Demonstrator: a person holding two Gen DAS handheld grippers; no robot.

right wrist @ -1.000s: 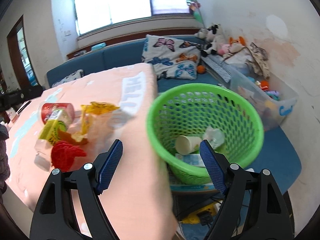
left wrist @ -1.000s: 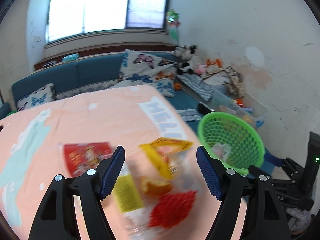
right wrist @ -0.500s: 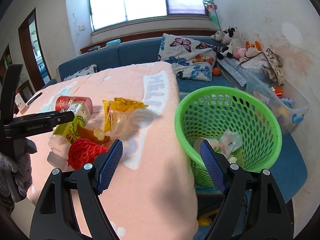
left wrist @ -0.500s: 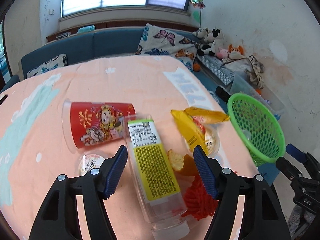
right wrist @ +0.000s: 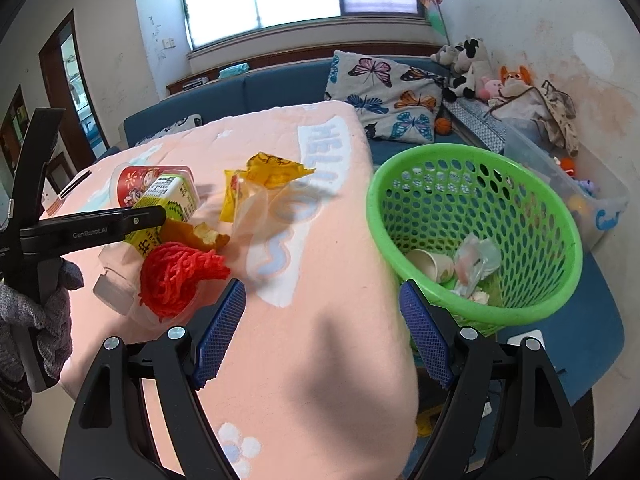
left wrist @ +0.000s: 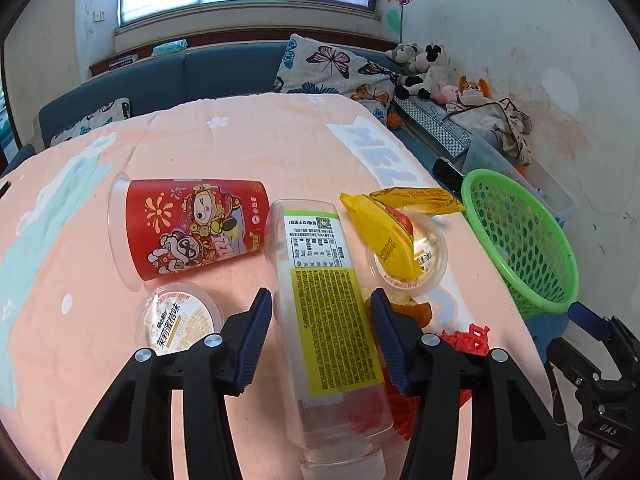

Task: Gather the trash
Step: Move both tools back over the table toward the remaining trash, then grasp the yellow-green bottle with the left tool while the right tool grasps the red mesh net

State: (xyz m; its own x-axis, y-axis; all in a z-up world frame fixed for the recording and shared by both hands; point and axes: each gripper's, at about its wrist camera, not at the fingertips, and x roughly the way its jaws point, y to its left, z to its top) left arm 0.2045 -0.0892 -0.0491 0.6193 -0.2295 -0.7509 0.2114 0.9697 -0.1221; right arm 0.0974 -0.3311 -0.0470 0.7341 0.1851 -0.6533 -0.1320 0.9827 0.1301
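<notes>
While its jaws gape, the left gripper (left wrist: 321,330) straddles a clear yellow-labelled plastic bottle (left wrist: 326,308). Near the pink table's (right wrist: 312,344) edge, the right gripper (right wrist: 322,334) gapes empty beside the green mesh basket (right wrist: 520,216).

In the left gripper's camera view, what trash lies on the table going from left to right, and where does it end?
Small lidded cup → red cup → clear bottle → yellow wrapper → green basket off the table's right edge.

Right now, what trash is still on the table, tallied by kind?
Plastic bottle: 1
Red cup: 1
Lidded tubs: 2
Yellow wrapper: 1
Orange peel: 1
Red foam net: 1
Total: 7
</notes>
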